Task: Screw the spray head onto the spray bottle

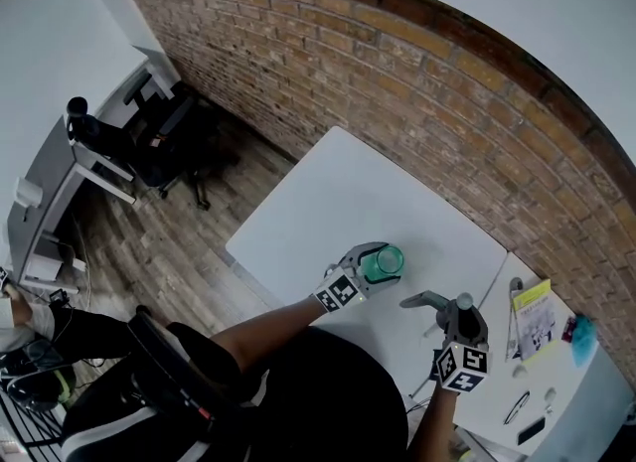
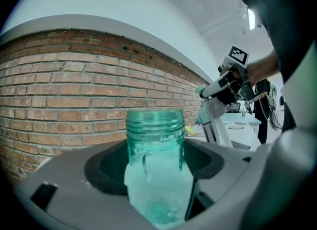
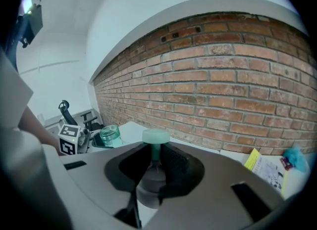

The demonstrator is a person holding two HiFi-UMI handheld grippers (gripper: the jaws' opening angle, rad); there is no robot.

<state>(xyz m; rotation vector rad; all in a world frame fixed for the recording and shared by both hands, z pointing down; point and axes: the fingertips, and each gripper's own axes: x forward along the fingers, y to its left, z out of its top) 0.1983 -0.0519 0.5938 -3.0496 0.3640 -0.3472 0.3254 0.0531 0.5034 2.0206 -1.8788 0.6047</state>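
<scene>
A clear teal spray bottle (image 1: 386,261) with a bare threaded neck (image 2: 155,125) stands upright between the jaws of my left gripper (image 1: 374,271), which is shut on its body (image 2: 157,189) over the white table (image 1: 348,202). To its right, my right gripper (image 1: 452,311) is shut on the grey spray head (image 1: 425,300). In the right gripper view the head's teal tip (image 3: 156,136) sticks up between the dark pads (image 3: 176,167). The spray head hangs apart from the bottle, to its right, seen beyond the neck in the left gripper view (image 2: 214,106). From the right gripper the bottle (image 3: 110,135) shows at the left.
A brick wall (image 1: 417,82) runs behind the table. A second white table on the right carries a yellow booklet (image 1: 535,316), a blue object (image 1: 582,336) and small items. An office chair (image 1: 169,137) and desk stand at the far left on the wooden floor.
</scene>
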